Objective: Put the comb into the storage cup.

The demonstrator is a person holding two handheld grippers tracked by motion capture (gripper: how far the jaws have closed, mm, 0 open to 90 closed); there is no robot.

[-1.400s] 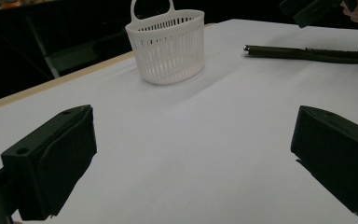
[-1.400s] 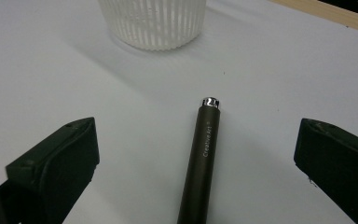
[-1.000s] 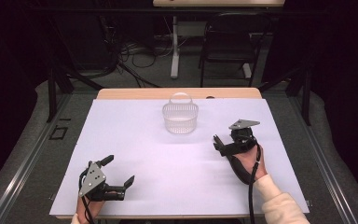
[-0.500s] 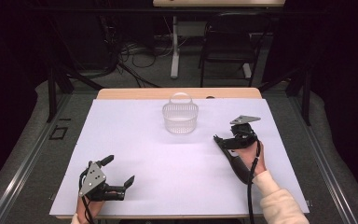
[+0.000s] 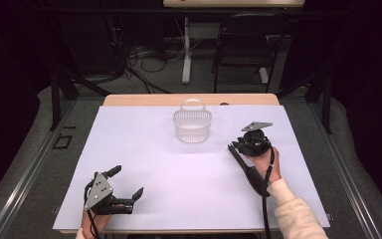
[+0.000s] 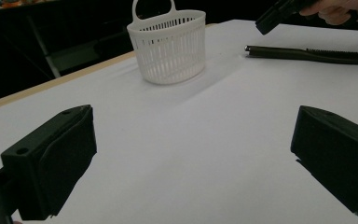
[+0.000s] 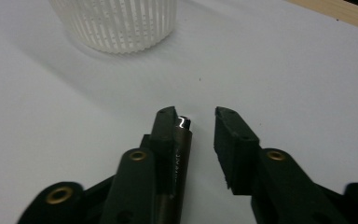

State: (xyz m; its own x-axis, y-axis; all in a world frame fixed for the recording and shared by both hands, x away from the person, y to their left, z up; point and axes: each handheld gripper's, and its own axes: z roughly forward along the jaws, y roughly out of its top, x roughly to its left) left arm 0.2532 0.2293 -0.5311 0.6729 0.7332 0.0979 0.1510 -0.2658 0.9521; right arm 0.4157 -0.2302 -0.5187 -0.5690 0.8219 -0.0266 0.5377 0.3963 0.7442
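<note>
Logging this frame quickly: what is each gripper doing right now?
Left gripper: open, holding nothing, low over the table.
Right gripper: open, jaws around the tip of the dark tool, not closed on it.

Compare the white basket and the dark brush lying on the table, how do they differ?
The white basket is pale, slatted and see-through; the dark brush is dark and solid. The basket stands upright with its handle up, while the brush lies flat and long. The basket stands alone near the far edge; the brush lies under the right gripper, whose jaws are spread over its metal-tipped end. Both rest on the white table cover.
</note>
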